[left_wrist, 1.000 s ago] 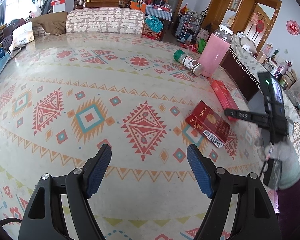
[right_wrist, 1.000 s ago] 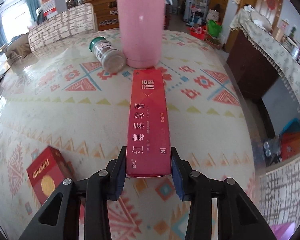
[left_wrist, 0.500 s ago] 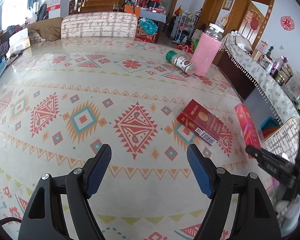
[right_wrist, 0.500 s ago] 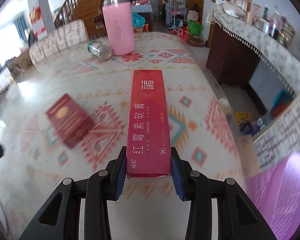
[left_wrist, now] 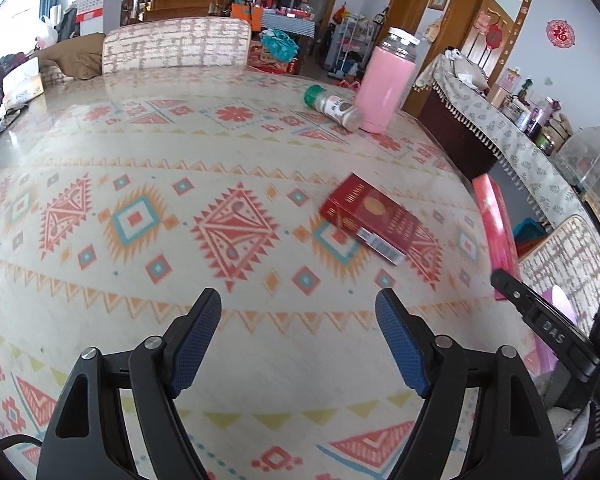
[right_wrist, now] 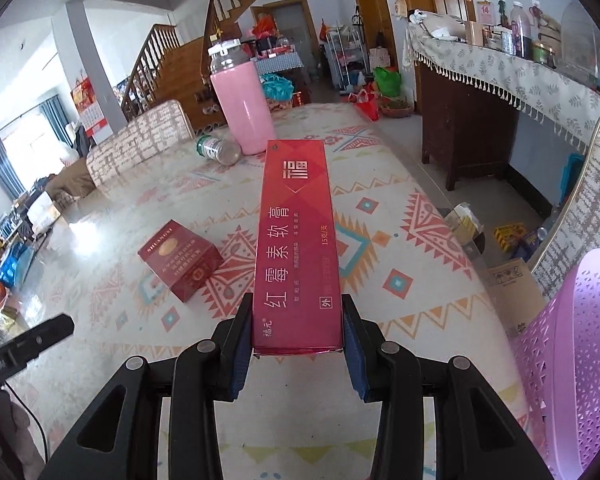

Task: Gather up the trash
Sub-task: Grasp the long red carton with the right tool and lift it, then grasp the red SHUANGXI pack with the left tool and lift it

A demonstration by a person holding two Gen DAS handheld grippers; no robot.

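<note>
My right gripper (right_wrist: 296,308) is shut on a long red box (right_wrist: 294,240) and holds it above the table's right edge; the left wrist view shows that box (left_wrist: 496,224) at its right side. A dark red cigarette box (left_wrist: 374,218) lies flat on the patterned table (left_wrist: 140,160), ahead and to the right of my left gripper (left_wrist: 298,300). The left jaws are opening with nothing between them. Farther back, a green-capped jar (left_wrist: 334,106) lies on its side against a tall pink jar (left_wrist: 384,84).
A purple perforated basket (right_wrist: 572,340) stands off the table's right edge, below my right gripper. Cardboard boxes (right_wrist: 512,280) litter the floor beside a dark sideboard (right_wrist: 480,120). A patterned chair (left_wrist: 176,46) stands at the table's far side.
My right gripper has carried the long red box away from the pink jar to the table's near right edge, and the purple basket has come into view. The left gripper has shifted slightly.
</note>
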